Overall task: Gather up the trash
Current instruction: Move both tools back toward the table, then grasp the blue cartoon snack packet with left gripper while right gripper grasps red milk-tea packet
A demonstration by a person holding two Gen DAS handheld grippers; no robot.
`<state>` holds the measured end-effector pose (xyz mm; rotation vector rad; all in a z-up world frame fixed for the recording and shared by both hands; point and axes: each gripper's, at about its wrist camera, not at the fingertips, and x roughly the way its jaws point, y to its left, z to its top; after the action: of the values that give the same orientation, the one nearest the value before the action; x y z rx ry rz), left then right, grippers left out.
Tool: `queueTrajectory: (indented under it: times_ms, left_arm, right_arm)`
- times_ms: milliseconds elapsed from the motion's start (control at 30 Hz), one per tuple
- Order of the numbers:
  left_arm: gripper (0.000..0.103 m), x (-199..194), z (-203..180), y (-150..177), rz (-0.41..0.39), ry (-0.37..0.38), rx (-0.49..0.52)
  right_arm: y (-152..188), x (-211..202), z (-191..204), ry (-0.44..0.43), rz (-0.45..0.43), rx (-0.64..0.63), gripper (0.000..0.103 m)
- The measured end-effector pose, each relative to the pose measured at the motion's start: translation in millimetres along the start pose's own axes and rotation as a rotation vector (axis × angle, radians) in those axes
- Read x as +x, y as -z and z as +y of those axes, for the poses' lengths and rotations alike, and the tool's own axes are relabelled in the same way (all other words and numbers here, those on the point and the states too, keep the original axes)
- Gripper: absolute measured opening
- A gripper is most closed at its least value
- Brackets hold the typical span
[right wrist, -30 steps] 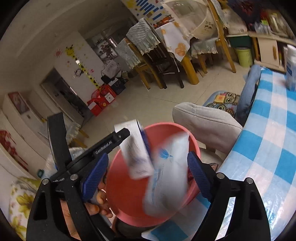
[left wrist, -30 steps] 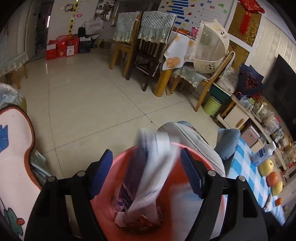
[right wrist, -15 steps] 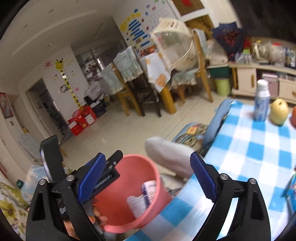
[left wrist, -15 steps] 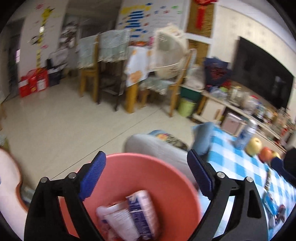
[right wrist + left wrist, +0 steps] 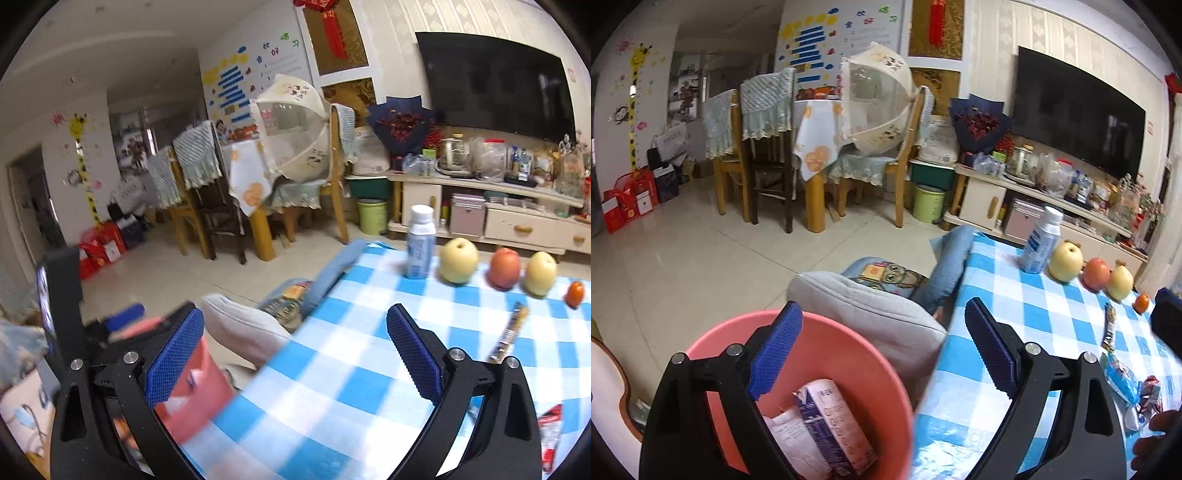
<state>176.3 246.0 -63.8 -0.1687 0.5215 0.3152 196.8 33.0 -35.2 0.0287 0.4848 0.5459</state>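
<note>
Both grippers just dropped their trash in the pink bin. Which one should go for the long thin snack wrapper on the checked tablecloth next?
Right, probably. The snack wrapper lies just beyond the open right gripper's right finger, while the open left gripper hangs over the pink bin, farther away.

Open checked tablecloth before bottle, fruit

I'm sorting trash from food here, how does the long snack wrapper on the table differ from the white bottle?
The snack wrapper lies flat; the white bottle stands upright. The wrapper is thin, dark and yellowish; the bottle is stout, white with blue print. Both rest on the checked tablecloth.
</note>
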Motion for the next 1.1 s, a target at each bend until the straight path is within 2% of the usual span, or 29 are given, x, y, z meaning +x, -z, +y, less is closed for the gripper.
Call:
queueTrajectory:
  times_ms: [233,500,700,767,967,1100]
  left_arm:
    - [0.09,6,-31,10,0.031,0.056,0.067]
    - [0.09,11,-67,22,0.068,0.148,0.122]
    - [0.09,12,-93,30,0.082,0.191,0.141]
    - [0.09,11,-102,32,0.091,0.208,0.143]
    - [0.09,5,-131,39,0.093,0.262,0.161]
    - [0.09,2,-152,45,0.106,0.303,0.191]
  right_arm:
    - [21,-16,-17,0.109,-0.036,-0.108,0.098]
    - [34,-36,-40,0.149,-0.016,-0.121,0.098]
    - [45,-55,-64,0.191,0.03,-0.091,0.098]
    - [50,-61,-77,0.229,0.065,-0.067,0.098]
    - [60,-96,-130,0.311,0.062,0.095,0.098]
    - [68,-115,-162,0.362,0.062,0.13,0.098]
